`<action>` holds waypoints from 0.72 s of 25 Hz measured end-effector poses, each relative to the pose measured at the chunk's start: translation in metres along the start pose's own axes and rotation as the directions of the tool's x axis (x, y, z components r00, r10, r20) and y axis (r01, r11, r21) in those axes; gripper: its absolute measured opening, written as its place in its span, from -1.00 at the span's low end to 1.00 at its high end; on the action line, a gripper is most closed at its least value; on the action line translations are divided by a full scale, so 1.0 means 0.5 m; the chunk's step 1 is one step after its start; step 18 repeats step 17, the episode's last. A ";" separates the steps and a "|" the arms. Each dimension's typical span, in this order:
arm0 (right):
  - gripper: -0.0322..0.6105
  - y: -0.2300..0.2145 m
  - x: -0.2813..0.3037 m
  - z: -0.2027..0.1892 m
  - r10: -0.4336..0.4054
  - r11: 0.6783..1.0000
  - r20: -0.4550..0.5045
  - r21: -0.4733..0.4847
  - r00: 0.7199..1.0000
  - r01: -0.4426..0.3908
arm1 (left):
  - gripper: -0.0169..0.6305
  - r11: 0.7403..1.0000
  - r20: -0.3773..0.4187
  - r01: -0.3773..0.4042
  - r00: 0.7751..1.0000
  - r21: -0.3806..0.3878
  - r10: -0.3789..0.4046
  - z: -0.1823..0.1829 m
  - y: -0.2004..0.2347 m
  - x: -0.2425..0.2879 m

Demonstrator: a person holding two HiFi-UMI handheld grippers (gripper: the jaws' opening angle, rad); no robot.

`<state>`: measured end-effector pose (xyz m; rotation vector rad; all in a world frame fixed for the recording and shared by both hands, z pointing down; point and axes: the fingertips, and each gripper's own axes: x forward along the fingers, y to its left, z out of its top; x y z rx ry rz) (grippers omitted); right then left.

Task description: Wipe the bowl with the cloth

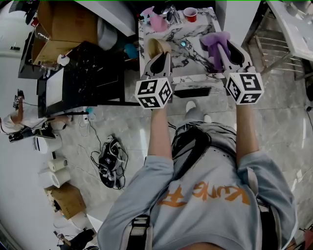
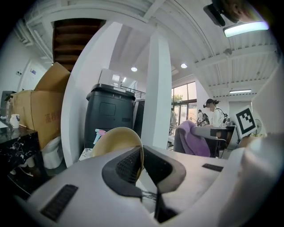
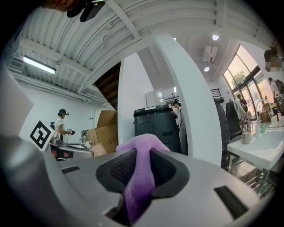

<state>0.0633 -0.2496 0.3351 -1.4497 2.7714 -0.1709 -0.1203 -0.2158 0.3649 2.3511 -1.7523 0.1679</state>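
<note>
A tan bowl is held up on edge over the marble table, its rim pinched between the jaws of my left gripper. In the left gripper view the bowl rises just beyond that gripper, its rim clamped between the black pads. A purple cloth is bunched in my right gripper, to the right of the bowl and apart from it. In the right gripper view the cloth runs between the pads of that gripper and bulges out past the tips.
On the table's far side stand a red cup, a pink object and a small teal item. A black cabinet and cardboard boxes stand left of the table. A metal rack stands to its right.
</note>
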 end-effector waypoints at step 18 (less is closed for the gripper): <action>-0.58 0.027 0.046 -0.007 0.018 1.000 -0.012 -0.025 1.000 -0.019 | -0.84 0.999 -0.003 0.001 1.000 -0.033 -0.001 -0.017 0.047 -0.002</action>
